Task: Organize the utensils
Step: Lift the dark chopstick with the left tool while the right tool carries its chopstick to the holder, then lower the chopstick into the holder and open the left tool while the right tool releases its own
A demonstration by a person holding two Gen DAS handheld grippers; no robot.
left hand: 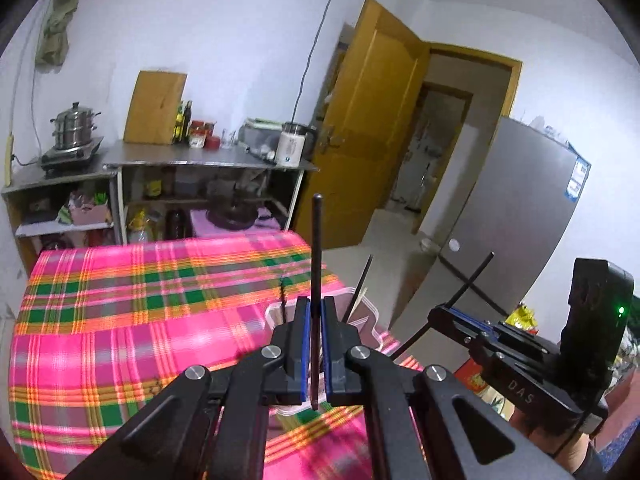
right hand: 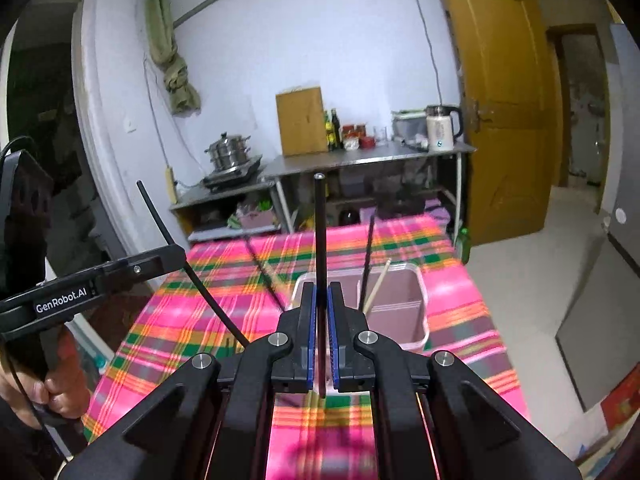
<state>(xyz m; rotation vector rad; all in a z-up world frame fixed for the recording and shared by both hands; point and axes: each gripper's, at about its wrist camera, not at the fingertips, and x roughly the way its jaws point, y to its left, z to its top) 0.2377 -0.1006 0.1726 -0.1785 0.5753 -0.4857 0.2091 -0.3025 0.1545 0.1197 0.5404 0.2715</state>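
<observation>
My left gripper (left hand: 316, 300) is shut on a black chopstick (left hand: 317, 240) that stands upright between its blue pads, above the plaid table (left hand: 120, 320). Seen at the right of that view, my right gripper (left hand: 434, 312) pinches another black chopstick (left hand: 474, 276), which is tilted. In the right wrist view, the right gripper (right hand: 322, 286) holds its chopstick (right hand: 320, 232) upright over a translucent container (right hand: 404, 300). A black chopstick (right hand: 370, 256) and a wooden one (right hand: 378, 284) lean inside the container. The left gripper (right hand: 180, 254) is at the left with its slanted chopstick (right hand: 160, 216). The container's rim (left hand: 273, 314) shows behind the left fingers.
Beyond the table stands a steel counter (left hand: 208, 158) with a steamer pot (left hand: 74, 126), a cutting board (left hand: 154, 108), bottles and a white kettle (left hand: 290, 146). A yellow door (left hand: 372, 120) stands ajar, with a grey fridge (left hand: 516, 216) at the right. A hand (right hand: 60, 392) grips the left handle.
</observation>
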